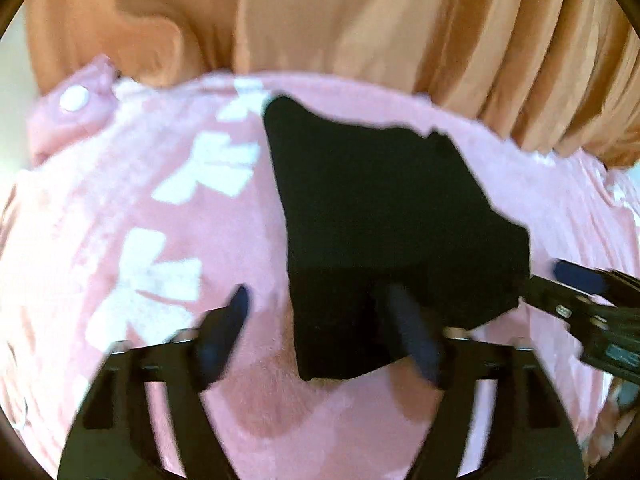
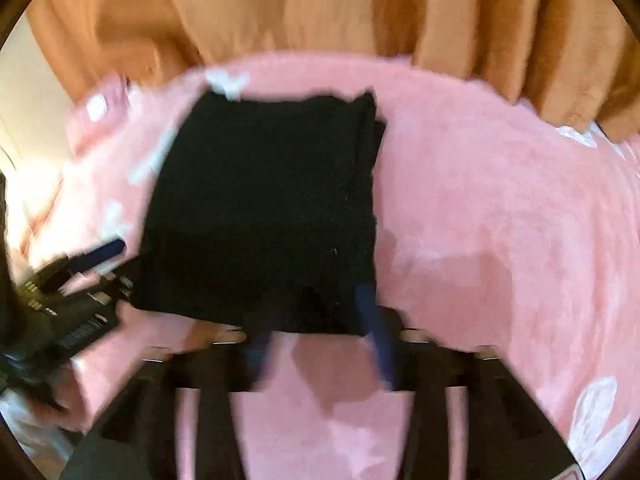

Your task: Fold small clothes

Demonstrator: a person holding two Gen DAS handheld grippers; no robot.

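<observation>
On the pink blanket [image 1: 248,248] with its white bow shapes, the black garment [image 1: 384,216] lies already doubled into a rough rectangle, its far edge towards the orange curtain [image 1: 400,16]; your two grippers sit at its near edge, one at each near corner.

Your left gripper [image 1: 320,320] stands wide, one finger on bare blanket beside the cloth and the other over its near left corner; nothing is pinched. Your right gripper [image 2: 320,320] is also spread apart, both fingers at the near hem and straddling the near right corner; the view is blurred, so whether a pad touches the cloth you cannot tell from it.

The step in hand looks like taking both near corners for another fold; do it evenly. Sink each lower finger under all the layers, not just the top one; the right side shows stacked edges that could split. Close both hands at matching spots so the hem lifts level; carry it low towards the far edge; the plush blanket may drag the underside, so lift clear first.
</observation>
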